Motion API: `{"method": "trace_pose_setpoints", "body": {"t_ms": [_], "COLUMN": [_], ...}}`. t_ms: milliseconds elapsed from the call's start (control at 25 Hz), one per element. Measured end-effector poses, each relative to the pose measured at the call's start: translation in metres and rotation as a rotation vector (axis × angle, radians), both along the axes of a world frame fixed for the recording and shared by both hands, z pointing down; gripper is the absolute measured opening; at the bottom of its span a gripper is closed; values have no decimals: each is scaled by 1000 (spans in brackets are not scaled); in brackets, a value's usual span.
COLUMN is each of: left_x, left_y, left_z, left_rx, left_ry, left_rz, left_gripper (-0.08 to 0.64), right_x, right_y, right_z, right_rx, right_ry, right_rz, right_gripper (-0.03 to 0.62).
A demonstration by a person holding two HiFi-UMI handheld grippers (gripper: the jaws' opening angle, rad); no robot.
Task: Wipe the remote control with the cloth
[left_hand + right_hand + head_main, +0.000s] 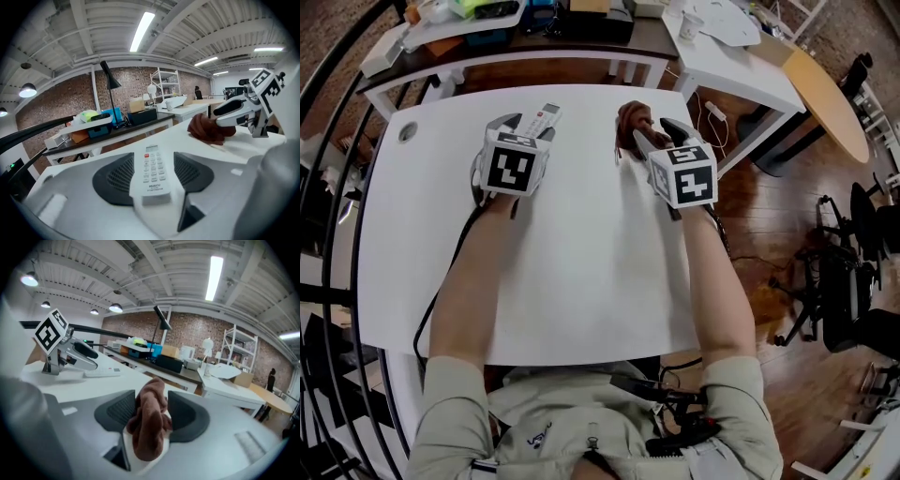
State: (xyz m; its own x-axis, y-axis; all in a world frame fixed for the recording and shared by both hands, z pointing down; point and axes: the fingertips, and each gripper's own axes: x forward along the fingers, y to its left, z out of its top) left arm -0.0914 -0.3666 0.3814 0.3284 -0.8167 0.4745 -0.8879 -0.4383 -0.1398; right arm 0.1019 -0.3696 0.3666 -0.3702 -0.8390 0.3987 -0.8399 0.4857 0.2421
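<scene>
Your left tongs (530,127) have their jaws apart, with the slim white plastic remote control (152,173) lying lengthwise between them. The remote rests against one pad, and a narrow gap shows at the other. Its face is turned up. It shows a small display window at the far end, a red button below that, rows of pale buttons, and dark print near the end closest to you. On the white rectangular tabletop (581,272) the remote sits close to the far edge, left of that edge's middle. Its tip points toward that edge. You cannot tell whether it touches the surface.

Your right tongs (652,133) also have their jaws apart. The crumpled reddish-brown terry cloth (150,423) stands bunched between them, and its folds brush both pads without being squeezed flat. The cloth sits near the far edge, right of its middle. Seen from the left gripper view, its lower folds rest on the tabletop.

The remote and the cloth are apart, side by side.

A round grey grommet (407,131) sits in the far left corner. A black cable (441,300) runs along the left side toward the near edge. Beyond the far edge stands a dark-topped side table (534,52) loaded with clutter.
</scene>
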Motion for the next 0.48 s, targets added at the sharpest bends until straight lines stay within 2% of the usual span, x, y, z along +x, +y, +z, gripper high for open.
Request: {"method": "trace_pose_setpoints", "body": {"t_ms": [80,200,320,480], "left_x": [2,6,2,-3], "left_y": [16,54,97,150], "left_z": [-22,-55,-77,-91], "left_rx": [79,222,355,452], "left_ry": [30,68,102,150], "left_rz": [0,14,2,-12], "left_gripper": [259,166,70,24], "right_x": [-2,-7,-9,-8], "right_y": [15,48,88,138], "right_z": [-22,-54,-80,-99], "right_rx": [80,190,297,369], "right_ry": [-40,-96,-123,-147], "right_rz": [-5,-26,-23,-28], "right_gripper": [216,214,71,16]}}
